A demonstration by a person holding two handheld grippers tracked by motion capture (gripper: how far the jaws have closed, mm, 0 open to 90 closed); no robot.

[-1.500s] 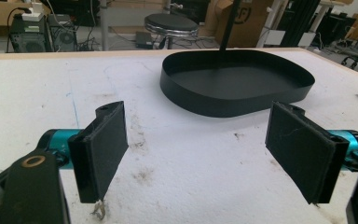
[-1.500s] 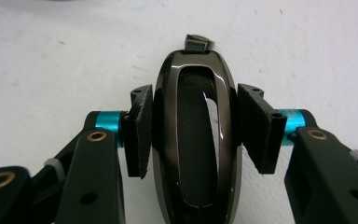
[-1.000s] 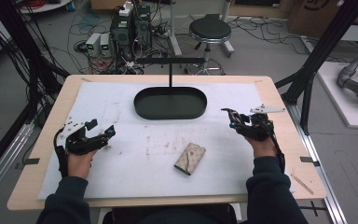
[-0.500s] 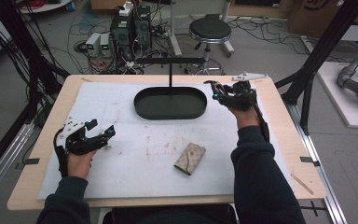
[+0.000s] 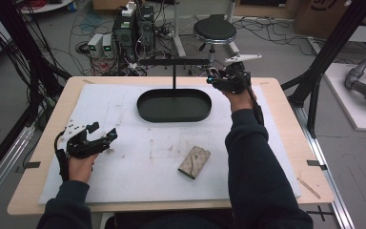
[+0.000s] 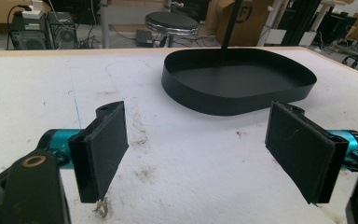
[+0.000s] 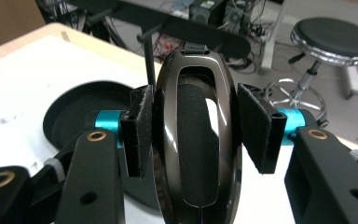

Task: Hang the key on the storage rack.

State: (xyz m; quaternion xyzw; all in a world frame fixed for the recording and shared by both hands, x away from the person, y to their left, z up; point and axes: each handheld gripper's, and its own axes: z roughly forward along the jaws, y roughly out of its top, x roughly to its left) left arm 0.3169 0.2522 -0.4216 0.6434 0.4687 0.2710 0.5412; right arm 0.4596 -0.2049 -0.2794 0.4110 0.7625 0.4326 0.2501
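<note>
The right claw (image 7: pixel 196 126) is clamped on a dark glossy oval piece (image 7: pixel 198 140) with a padded black middle, one pad on each flank. The piece is held upright in the air at about 1 o'clock on the counter (image 5: pixel 124 191), just beside the right end of the stand's crossbar (image 5: pixel 174 62). In the right gripper view the crossbar runs close behind the piece's top.

The step in hand looks like bringing the piece to the stand. The grip is narrow and the shell looks slick, so the pads should keep firm, even pressure with no twisting. The piece is best carried level with the crossbar, or over the black tray (image 5: pixel 174 117) at 12 o'clock, and clear of the thin post. The pads should part only once the piece rests on something.

The left claw (image 5: pixel 102 136) lies at 8 o'clock with its jaws wide apart and nothing between them. It is best kept there, out of the way. A small tan pouch (image 5: pixel 194 162) sits near 6 o'clock, well apart from both.
</note>
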